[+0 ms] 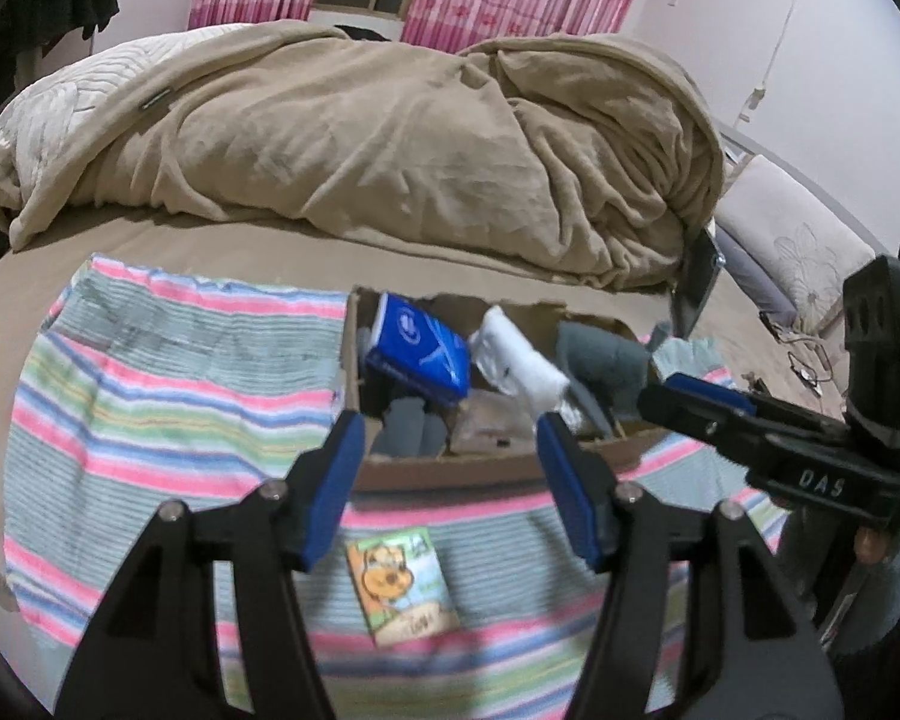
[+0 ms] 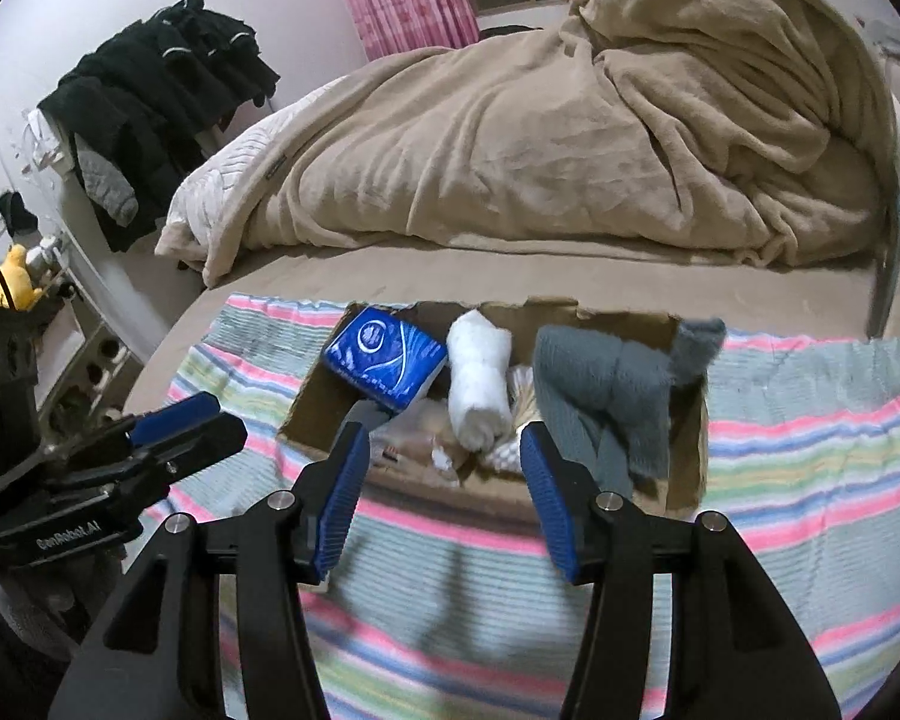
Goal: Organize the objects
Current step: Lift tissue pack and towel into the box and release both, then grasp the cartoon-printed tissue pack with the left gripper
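A cardboard box [image 1: 498,471] [image 2: 687,456] stands on a striped towel [image 1: 168,396] [image 2: 810,444] on the bed. It holds a blue tissue pack [image 1: 417,351] [image 2: 384,357], a rolled white cloth [image 1: 522,366] [image 2: 477,390] and grey rolled cloths [image 1: 600,354] [image 2: 600,390]. A small cartoon card pack [image 1: 405,585] lies on the towel in front of the box, under my left gripper. My left gripper [image 1: 450,480] is open and empty just before the box. My right gripper [image 2: 441,489] is open and empty at the box's near wall; it also shows in the left wrist view [image 1: 696,402].
A crumpled beige blanket [image 1: 420,132] [image 2: 570,120] fills the far half of the bed. Dark clothes [image 2: 162,96] hang at the left, with shelves and a yellow plush toy [image 2: 9,282] below. A pillow [image 1: 798,252] and cables lie at the right.
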`<state>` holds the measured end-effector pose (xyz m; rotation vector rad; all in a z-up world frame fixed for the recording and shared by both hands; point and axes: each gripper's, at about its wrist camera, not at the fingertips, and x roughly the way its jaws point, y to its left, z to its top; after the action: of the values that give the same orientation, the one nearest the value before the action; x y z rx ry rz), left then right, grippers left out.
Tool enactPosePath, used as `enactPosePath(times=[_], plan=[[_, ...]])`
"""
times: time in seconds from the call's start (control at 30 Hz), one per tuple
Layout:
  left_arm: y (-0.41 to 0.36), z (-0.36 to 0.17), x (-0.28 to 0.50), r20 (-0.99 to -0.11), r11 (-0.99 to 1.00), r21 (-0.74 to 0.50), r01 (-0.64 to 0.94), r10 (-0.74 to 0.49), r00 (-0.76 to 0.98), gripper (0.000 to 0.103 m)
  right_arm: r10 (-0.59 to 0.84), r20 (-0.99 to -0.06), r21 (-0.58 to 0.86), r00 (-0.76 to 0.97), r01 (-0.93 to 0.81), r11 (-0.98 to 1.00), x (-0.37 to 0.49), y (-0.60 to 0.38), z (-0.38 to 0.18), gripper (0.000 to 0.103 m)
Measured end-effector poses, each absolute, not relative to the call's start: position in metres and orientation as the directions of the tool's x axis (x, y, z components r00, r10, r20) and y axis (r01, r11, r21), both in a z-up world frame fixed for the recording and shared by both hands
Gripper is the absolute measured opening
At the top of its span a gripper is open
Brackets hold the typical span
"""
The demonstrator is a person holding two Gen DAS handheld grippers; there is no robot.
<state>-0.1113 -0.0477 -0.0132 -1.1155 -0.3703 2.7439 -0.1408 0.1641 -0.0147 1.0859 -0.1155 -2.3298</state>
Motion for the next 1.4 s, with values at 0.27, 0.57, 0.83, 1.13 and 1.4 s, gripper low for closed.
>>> enactPosePath(times=[0.27,0.57,0.83,1.13,1.4], plan=[[-0.042,-0.022,-0.092,-0.688,-0.957,-0.287,-0.037,0.233,-0.687,0.062,-0.528,-0.667,0.296,-0.525,0.464,-0.835,-0.12,0.171,-0.003,0.055],[-0.041,-0.037,-0.082,-0.722,-0.957,-0.289,-0.009,0.224,-0.655,0.062,-0.509,-0.689,0.277,-0.515,0.462,-0.843,-0.108,0.179,-0.016,0.055],[-0.038,-0.055,-0.08,-0.755,-0.954,-0.298,0.023,0.221,-0.618,0.062,-0.511,-0.697,0.294,-0.503,0.45,-0.843,-0.105,0.186,-0.024,0.055],[-0.033,-0.071,-0.085,-0.782,-0.96,-0.278,0.039,0.202,-0.59,0.062,-0.508,-0.708,0.306,-0.491,0.436,-0.846,-0.106,0.188,-0.035,0.055],[-0.029,-0.09,-0.092,-0.812,-0.966,-0.255,0.05,0.186,-0.554,0.062,-0.496,-0.728,0.315,-0.472,0.412,-0.855,-0.114,0.195,-0.051,0.055]])
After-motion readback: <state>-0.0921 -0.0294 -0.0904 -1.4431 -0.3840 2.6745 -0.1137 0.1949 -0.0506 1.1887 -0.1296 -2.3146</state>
